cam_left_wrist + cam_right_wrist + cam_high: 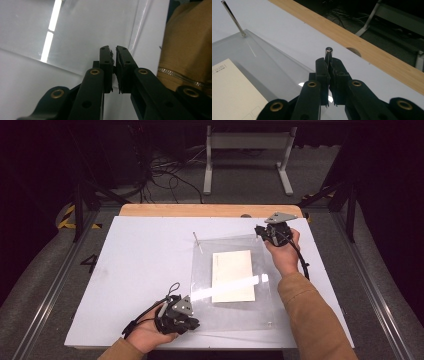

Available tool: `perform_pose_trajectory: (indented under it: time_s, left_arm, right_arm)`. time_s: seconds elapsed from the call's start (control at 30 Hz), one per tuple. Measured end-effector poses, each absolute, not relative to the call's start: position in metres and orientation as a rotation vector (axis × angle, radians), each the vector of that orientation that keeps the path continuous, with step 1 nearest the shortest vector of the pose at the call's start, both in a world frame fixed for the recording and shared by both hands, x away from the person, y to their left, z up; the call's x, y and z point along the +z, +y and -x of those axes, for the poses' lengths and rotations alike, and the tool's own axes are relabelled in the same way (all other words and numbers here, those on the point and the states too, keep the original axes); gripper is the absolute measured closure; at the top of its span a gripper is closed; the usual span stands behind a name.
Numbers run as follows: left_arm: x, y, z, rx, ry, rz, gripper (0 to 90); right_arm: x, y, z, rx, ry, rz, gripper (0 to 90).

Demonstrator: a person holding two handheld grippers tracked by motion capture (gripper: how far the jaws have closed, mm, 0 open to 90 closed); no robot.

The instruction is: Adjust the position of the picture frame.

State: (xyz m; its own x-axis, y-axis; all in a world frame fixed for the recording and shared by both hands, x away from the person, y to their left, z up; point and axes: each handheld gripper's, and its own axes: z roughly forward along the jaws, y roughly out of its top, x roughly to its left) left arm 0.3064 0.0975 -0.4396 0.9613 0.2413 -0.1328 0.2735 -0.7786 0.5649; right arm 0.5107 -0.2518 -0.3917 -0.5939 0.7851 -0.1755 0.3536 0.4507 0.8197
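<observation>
- A clear acrylic sheet (230, 285) lies flat on the white table (135, 270), over a cream card (233, 276).
- The right gripper (329, 62) has its jaws pinched on a metal pin (328, 53) at the sheet's far corner.
- Another pin (233, 18) stands far left of those jaws.
- The left gripper (113, 51) sits at the near corner, jaws nearly pressed together; what they pinch I cannot tell.
- Likely step: seating or pulling corner pins; next calls for a straight vertical motion.

A grey metal frame (247, 142) and tangled black cables (167, 172) are seen on the floor (235, 190) behind the surface (145, 265).
</observation>
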Motion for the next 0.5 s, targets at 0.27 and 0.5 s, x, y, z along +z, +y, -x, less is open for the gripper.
perform_pose_trajectory:
  time_s: [0.27,0.5]
  left_arm:
    - [-0.440,0.098,-0.304,-0.084,0.346,-2.504,83.7]
    - [-0.440,0.098,-0.300,-0.113,0.306,-2.513,83.7]
  right_arm:
    - [-0.410,-0.253,-0.515,1.049,2.199,-1.023,84.7]
    - [-0.420,-0.259,-0.508,1.058,2.220,-1.069,84.7]
